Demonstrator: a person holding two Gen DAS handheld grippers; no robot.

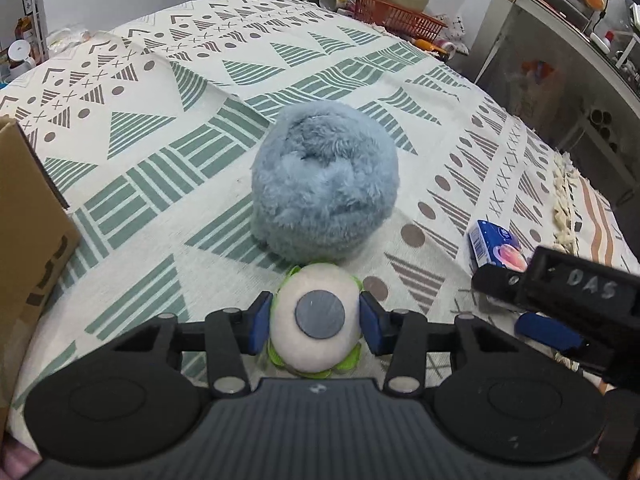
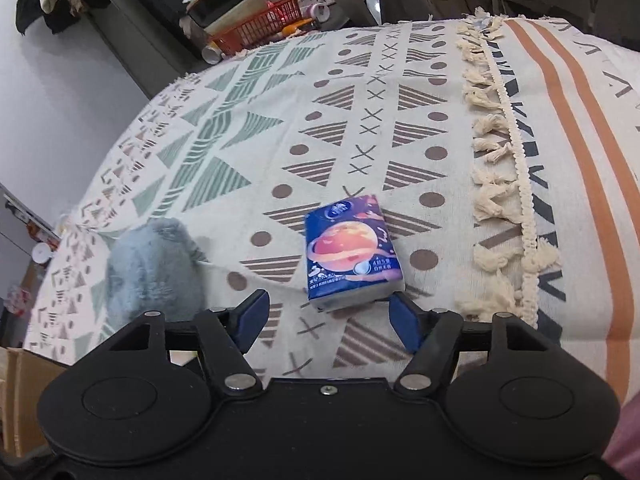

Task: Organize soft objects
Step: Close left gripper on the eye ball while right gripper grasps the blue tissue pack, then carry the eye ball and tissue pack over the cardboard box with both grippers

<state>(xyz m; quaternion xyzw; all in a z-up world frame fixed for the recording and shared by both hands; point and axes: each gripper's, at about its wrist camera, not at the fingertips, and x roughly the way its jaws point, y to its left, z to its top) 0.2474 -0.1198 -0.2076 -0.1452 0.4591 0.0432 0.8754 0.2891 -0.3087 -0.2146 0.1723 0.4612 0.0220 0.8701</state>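
While left tongs [image 1: 316, 322] clamp plush toy [image 1: 314, 320] | right tongs [image 2: 332, 320] agape

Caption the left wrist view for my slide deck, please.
Left gripper clamps a white-and-green plush before a blue fluffy ball.

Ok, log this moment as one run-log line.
left gripper: shut on white plush toy | right gripper: open, near tissue pack | blue fluffy ball: on patterned cloth
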